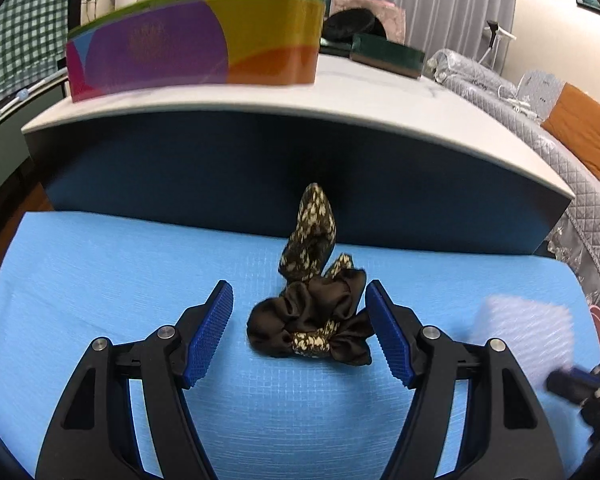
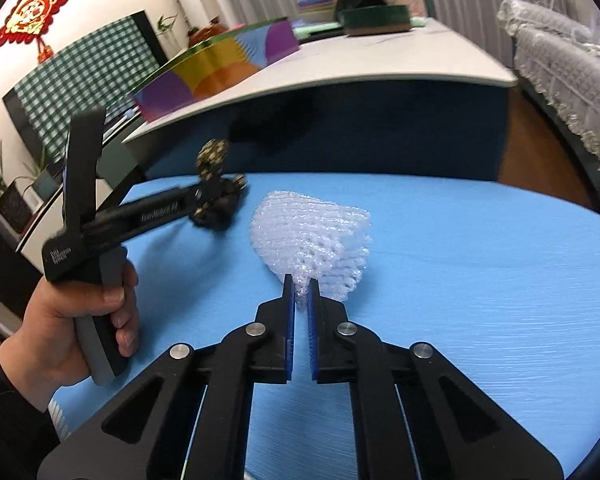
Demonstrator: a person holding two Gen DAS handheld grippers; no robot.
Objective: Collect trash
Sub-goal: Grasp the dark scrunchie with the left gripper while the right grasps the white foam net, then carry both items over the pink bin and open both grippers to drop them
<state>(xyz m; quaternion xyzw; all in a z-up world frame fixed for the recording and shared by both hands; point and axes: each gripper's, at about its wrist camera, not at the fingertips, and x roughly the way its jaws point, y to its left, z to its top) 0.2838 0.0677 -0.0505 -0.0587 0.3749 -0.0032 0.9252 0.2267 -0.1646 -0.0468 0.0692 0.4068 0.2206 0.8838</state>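
1. Looking along the left gripper (image 1: 299, 330) from its wrist camera, its blue ribbed pads (image 1: 210, 334) stand wide apart on either side of a dark brown satin scrunchie with a gold-patterned bow (image 1: 312, 312). The scrunchie lies on the light blue cloth surface (image 1: 100, 280), and the right-hand pad sits just beside its ruffles; I cannot tell whether they touch. Behind the scrunchie rises the dark blue side of a white-topped table (image 1: 380, 92), which carries a multicoloured curved box (image 1: 196, 52). To the scrunchie's right a blurred white foam net (image 1: 528, 332) shows.
2. From the right wrist camera, the right gripper (image 2: 301, 292) has its pads closed, pinching the near edge of the white foam net (image 2: 316, 236), which rests on the blue cloth (image 2: 480, 280). To the left of the net, a hand (image 2: 76, 320) holds the left gripper's handle, its fingers reaching to the scrunchie (image 2: 220, 200).
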